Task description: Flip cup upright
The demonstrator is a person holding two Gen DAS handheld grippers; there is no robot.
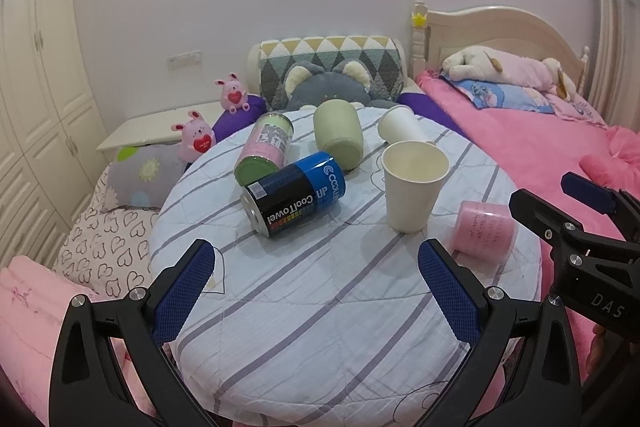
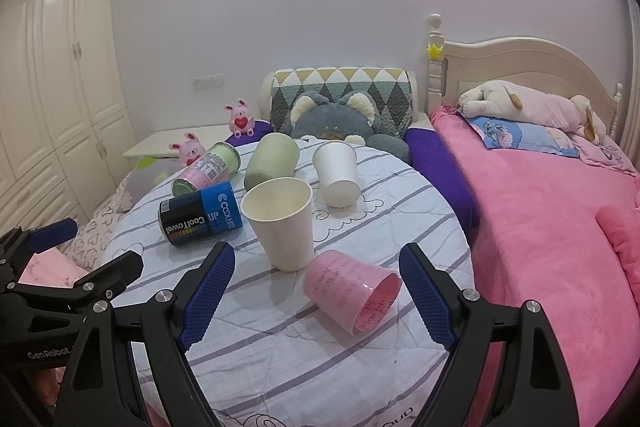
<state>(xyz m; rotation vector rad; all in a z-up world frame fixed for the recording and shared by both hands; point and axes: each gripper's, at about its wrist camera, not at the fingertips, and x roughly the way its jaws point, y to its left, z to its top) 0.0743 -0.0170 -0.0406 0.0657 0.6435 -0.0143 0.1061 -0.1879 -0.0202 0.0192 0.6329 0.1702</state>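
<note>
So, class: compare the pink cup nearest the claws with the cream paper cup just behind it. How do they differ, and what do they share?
1. Pose: the pink cup lies on its side; the cream paper cup stands upright, mouth up.
2. Colour: the pink cup is pink with printed text; the cream paper cup is plain.
3. Position: the pink cup lies nearer the right claw, between its open fingers' line; the cream paper cup stands farther back.

Shared: both look empty, ungripped, on the striped round table.
</note>
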